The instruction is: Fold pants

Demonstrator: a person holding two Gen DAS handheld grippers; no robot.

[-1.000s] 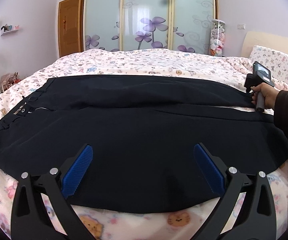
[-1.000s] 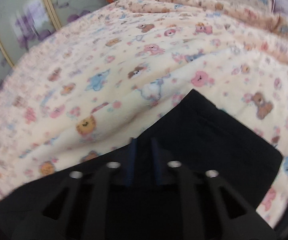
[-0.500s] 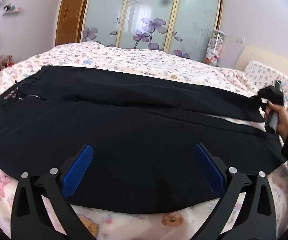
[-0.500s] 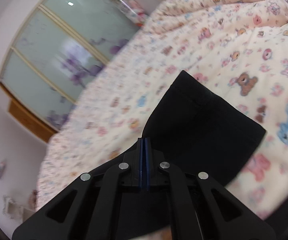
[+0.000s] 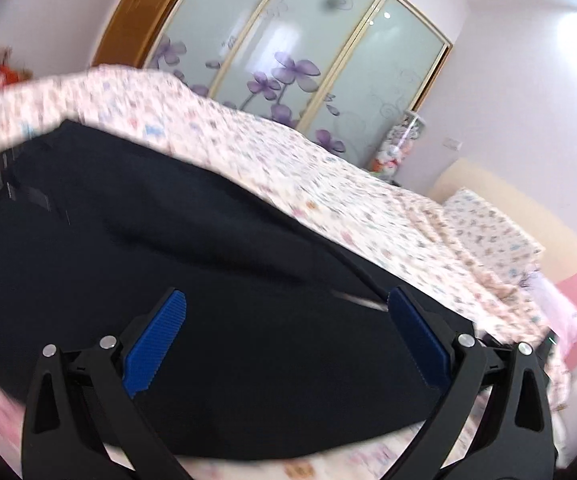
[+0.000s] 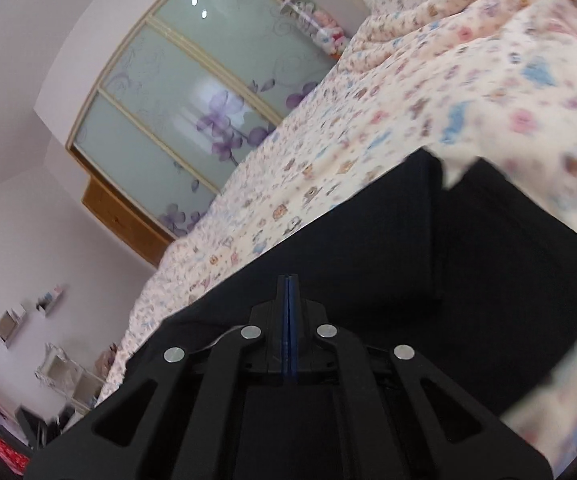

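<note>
Black pants (image 5: 168,264) lie spread across a bed, waistband at the far left. My left gripper (image 5: 286,312) is open and empty, hovering over the near part of the pants. In the right wrist view the pants (image 6: 468,264) show both leg ends side by side, with a small gap between the hems. My right gripper (image 6: 288,280) has its blue pads pressed together on the edge of the far pant leg, holding the fabric.
The bed carries a cream blanket with a cartoon animal print (image 5: 328,176). A pillow (image 5: 484,224) and headboard sit at the right. A wardrobe with frosted flower doors (image 5: 288,56) stands behind. Shelves (image 6: 12,320) hang on the wall.
My right gripper closed on the pant leg and has carried it across toward the other leg. My left gripper tilted and moved nearer the pants, still open.
</note>
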